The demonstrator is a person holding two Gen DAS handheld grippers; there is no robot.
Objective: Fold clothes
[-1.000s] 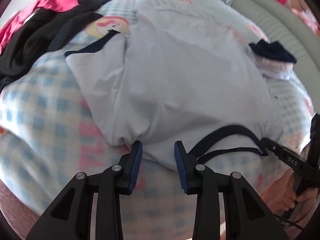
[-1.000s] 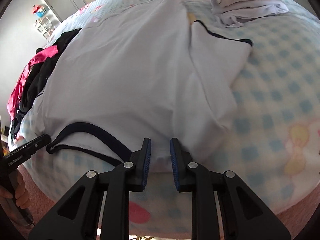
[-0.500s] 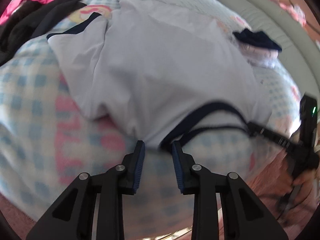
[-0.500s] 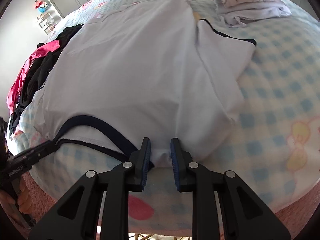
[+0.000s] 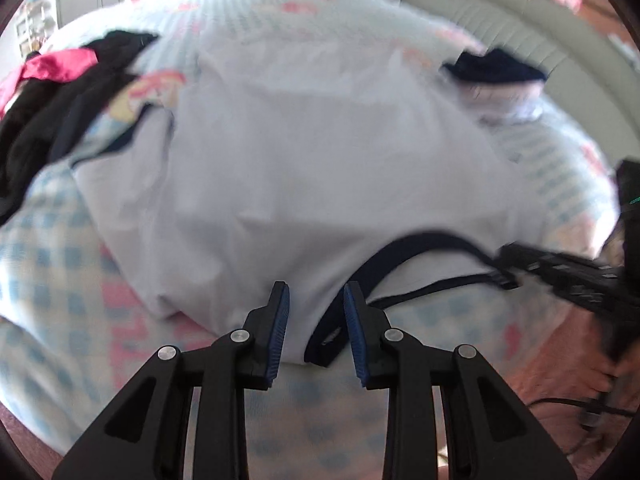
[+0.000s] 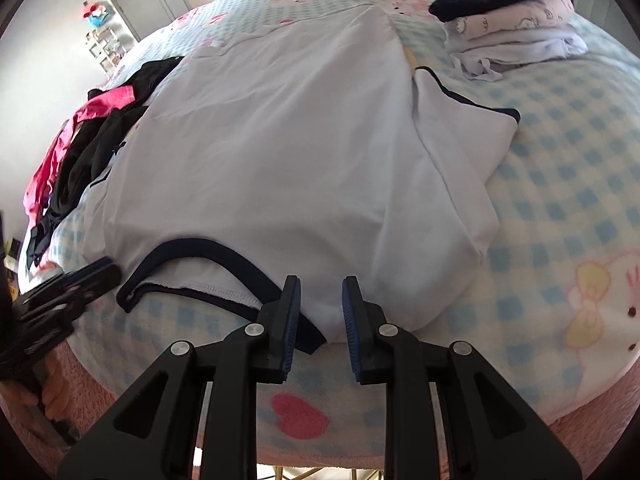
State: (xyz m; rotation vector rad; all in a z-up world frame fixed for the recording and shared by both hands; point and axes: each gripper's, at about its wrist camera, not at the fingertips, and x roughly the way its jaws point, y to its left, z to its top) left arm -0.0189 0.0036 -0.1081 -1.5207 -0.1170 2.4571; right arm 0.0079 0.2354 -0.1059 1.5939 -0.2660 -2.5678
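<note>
A white T-shirt (image 5: 304, 152) with a navy collar (image 5: 420, 244) lies spread on the bed, collar end nearest me. It also shows in the right wrist view (image 6: 288, 152), with its collar (image 6: 208, 252). My left gripper (image 5: 316, 300) stands open, with the shirt's shoulder edge and collar end between its jaws. My right gripper (image 6: 320, 298) is also open, with the other shoulder edge between its jaws. Each gripper shows in the other's view, the right (image 5: 560, 272) and the left (image 6: 68, 284).
A pile of black and pink clothes (image 6: 80, 152) lies at the left of the bed. A stack of folded clothes (image 6: 516, 20) with a navy piece on top sits at the far right. The bed cover (image 6: 568, 200) is blue-checked. A grey headboard (image 5: 500, 20) stands beyond.
My left gripper has moved right along the near edge from the sleeve side to the collar end and narrowed somewhat. The right gripper has opened a little at its shoulder.
</note>
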